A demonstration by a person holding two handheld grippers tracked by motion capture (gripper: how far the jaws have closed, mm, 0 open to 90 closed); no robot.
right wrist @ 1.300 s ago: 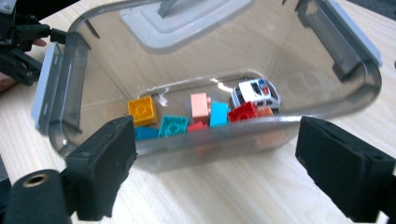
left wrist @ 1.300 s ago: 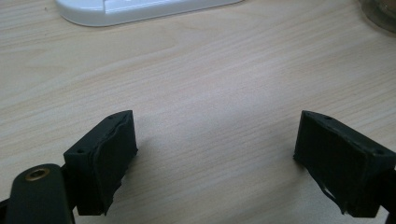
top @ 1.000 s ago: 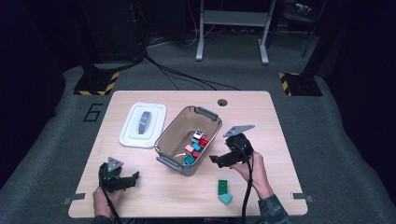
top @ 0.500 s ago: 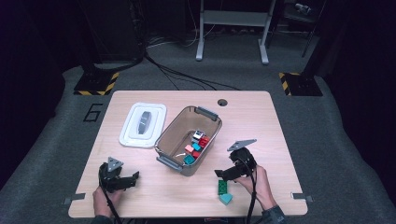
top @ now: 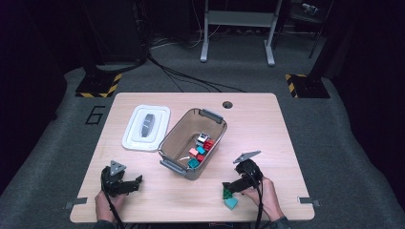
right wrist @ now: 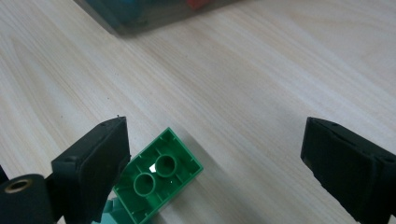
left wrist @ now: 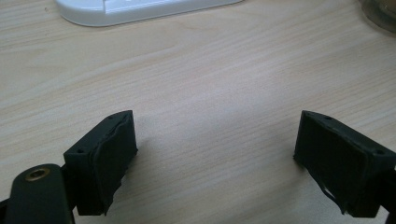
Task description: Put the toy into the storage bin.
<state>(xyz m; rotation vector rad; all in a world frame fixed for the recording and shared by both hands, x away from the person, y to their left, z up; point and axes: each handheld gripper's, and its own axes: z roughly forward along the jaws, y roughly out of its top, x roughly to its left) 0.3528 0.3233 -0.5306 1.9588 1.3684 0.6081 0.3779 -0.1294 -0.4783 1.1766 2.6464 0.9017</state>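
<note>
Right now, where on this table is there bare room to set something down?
Free: the far right of the table beyond the bin, and the near strip between the left gripper and right gripper. Crowded: around the white lid, bin, and green bricks.

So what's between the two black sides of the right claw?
Mostly bare wooden table. In the right gripper view, a green brick lies upside down beside one side of the open right claw; the rest of the gap is bare.
</note>
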